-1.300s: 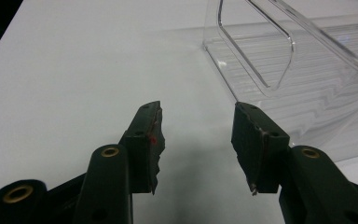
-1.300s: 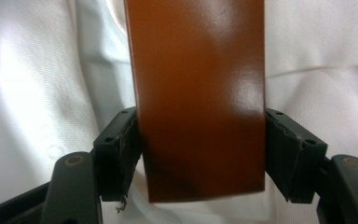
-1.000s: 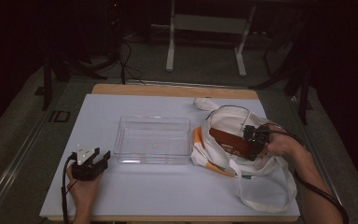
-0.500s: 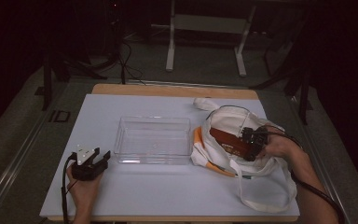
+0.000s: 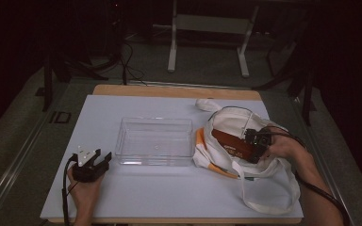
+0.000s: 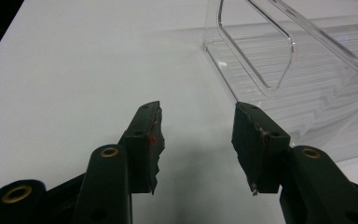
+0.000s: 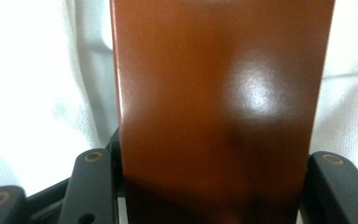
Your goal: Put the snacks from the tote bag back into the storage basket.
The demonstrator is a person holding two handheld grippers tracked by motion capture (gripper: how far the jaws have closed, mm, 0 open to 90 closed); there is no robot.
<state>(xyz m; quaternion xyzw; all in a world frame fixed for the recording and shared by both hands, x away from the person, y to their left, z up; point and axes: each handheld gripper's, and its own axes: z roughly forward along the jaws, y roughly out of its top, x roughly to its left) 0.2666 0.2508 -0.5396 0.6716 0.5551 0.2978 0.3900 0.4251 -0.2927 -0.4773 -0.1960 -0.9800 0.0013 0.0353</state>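
Observation:
A glossy brown box point(image 5: 232, 145) point(image 7: 219, 93) lies in the mouth of a white tote bag point(image 5: 231, 120) at the table's right. My right gripper point(image 5: 251, 151) point(image 7: 212, 186) reaches into the bag; its jaws have just been closing and now press the box's two sides. At the front left my left gripper point(image 5: 101, 158) point(image 6: 198, 130) rests on the white mat point(image 5: 169, 197), open, with nothing between its jaws. A clear plastic container point(image 5: 153, 120) point(image 6: 307, 70) stands empty mid-table, just right of the left gripper's jaws.
The bag's long strap point(image 5: 264, 207) loops toward the front right edge. An orange trim point(image 5: 201, 141) of the bag lies beside the container's right wall. Bare wooden table edge point(image 5: 169, 90) runs along the back. Dark floor and metal stand legs lie beyond.
The right gripper's jaws have narrowed onto the brown box in the bag. Both hands have kept their places, and the left gripper has not changed.

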